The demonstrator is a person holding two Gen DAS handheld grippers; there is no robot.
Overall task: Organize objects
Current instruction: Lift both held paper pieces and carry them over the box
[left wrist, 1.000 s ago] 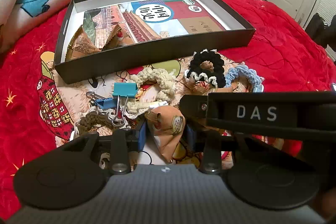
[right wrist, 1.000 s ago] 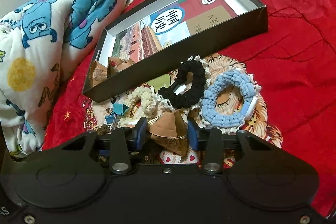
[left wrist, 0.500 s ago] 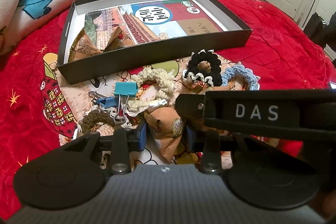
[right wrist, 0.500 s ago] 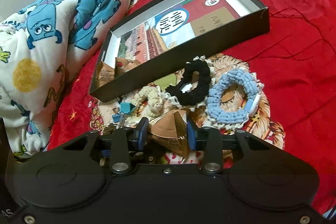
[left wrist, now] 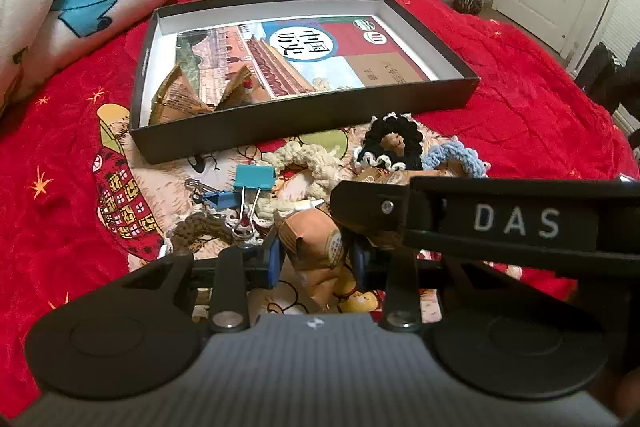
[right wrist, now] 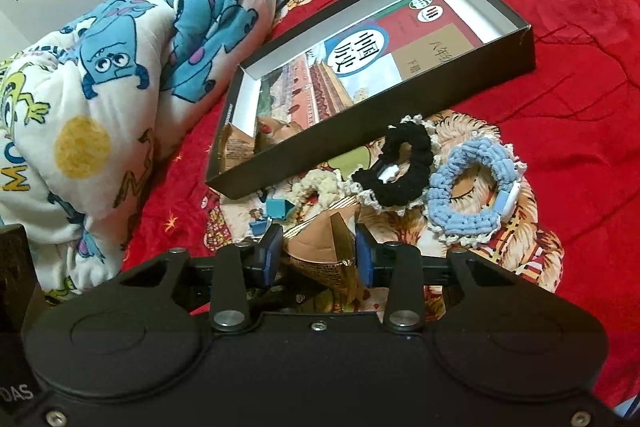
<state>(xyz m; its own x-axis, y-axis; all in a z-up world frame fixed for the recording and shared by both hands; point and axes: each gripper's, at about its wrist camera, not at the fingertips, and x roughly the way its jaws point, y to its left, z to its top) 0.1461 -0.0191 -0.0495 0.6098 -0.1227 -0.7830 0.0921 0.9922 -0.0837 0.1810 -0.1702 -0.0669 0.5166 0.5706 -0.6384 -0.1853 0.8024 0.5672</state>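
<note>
Both tools hold a snack packet each: left tool [left wrist: 316,261] is pinched on a tan packet [left wrist: 314,247], right tool [right wrist: 318,253] on a brown pyramid-shaped packet [right wrist: 320,239], both just above the bed [left wrist: 520,99], short of the box [left wrist: 304,125]. I'd guess they're light, crinkly foil w/ brittle contents, so I'd squeeze gently and grip at the sealed edge. Two more packets already sit in the box's near-left corner.

The box [left wrist: 304,123] has bare room at its right end; scrunchies [right wrist: 404,167] and binder clips [left wrist: 244,187] crowd the near bedspread [left wrist: 540,107]
</note>
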